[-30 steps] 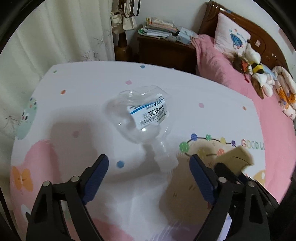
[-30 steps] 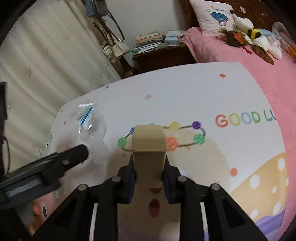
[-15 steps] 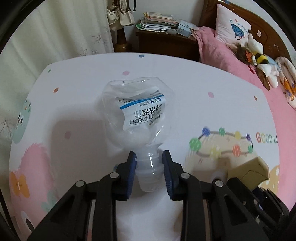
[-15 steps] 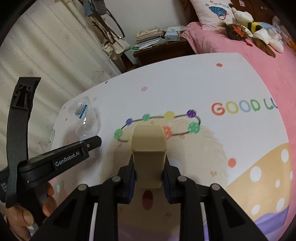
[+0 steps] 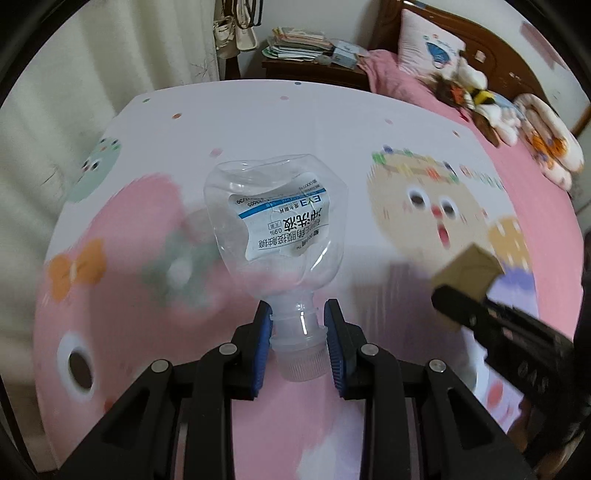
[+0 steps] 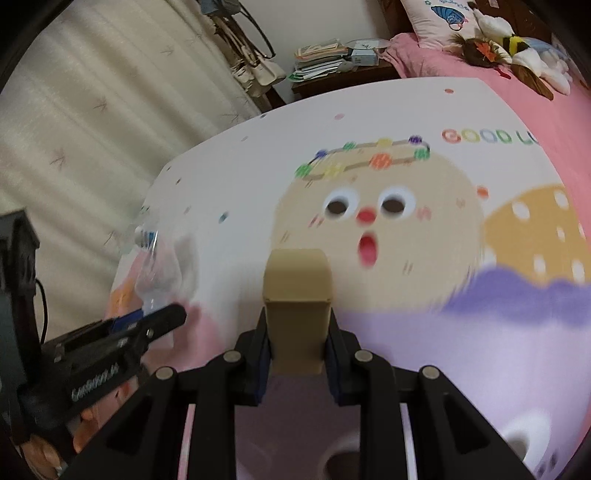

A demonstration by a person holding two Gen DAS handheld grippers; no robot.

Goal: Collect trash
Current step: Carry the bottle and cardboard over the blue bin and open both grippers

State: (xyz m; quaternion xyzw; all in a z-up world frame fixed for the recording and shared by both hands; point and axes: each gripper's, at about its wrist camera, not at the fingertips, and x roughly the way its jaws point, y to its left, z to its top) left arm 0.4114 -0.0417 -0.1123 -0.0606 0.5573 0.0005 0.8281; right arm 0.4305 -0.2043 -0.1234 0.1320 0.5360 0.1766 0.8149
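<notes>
A crushed clear plastic bottle [image 5: 277, 221] with a white and blue label hangs above the cartoon bedspread [image 5: 258, 122]. My left gripper [image 5: 298, 339] is shut on its neck and white cap, blue pads on both sides. In the right wrist view the same bottle [image 6: 155, 266] shows at far left, with the left gripper [image 6: 147, 325] beside it. My right gripper [image 6: 297, 343] is shut on a small tan cardboard box [image 6: 297, 291], held upright between its pads. That box [image 5: 467, 267] also appears at the right of the left wrist view.
A dark wooden nightstand [image 5: 314, 68] stacked with papers stands beyond the bed. Bags [image 5: 236, 33] hang by the cream curtain [image 5: 92, 66] on the left. Pillows and plush toys [image 5: 480, 96] lie on the pink sheet at far right. A person's hand [image 6: 40, 450] holds the left tool.
My left gripper went from wide open to shut on the bottle's neck and lifted it off the spread. Both grippers then moved back across the bed, carrying bottle and box.
</notes>
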